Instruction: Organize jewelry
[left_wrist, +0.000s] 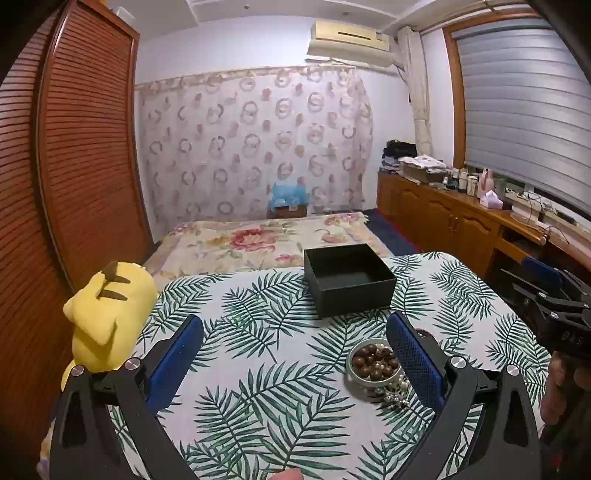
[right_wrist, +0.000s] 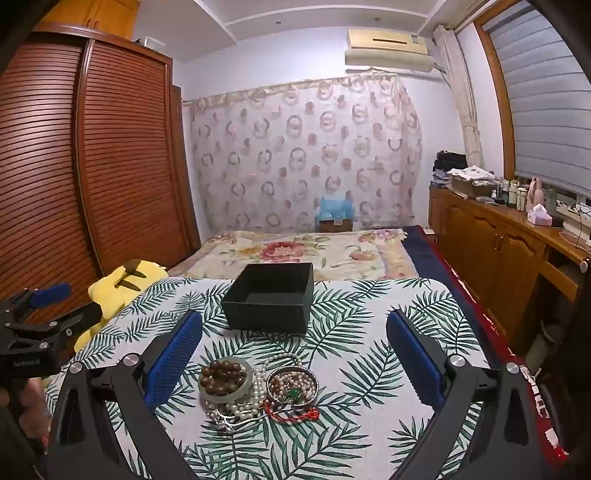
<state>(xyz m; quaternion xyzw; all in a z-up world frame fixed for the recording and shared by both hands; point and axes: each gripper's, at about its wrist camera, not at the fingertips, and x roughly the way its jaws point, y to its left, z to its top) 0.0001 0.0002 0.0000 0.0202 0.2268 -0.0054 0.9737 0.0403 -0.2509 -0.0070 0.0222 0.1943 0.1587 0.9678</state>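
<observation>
I held two tongs above the leaf-print tabletop (right_wrist: 369, 435), my left tongs (left_wrist: 295, 354) spread wide and gripping nothing, my right tongs (right_wrist: 295, 354) just as wide and bare. One black box (right_wrist: 269, 299) stood open near the far edge. Nearer me lay the jewelry: one pale bangle (right_wrist: 226, 380) ringing a brown bead bracelet (right_wrist: 221, 374), one dark bangle (right_wrist: 292, 386) around pearls and a green stone, one white pearl strand (right_wrist: 255, 397), one red cord (right_wrist: 295, 415). One yellow plush (right_wrist: 122, 284) sat off the tabletop's left.
</observation>
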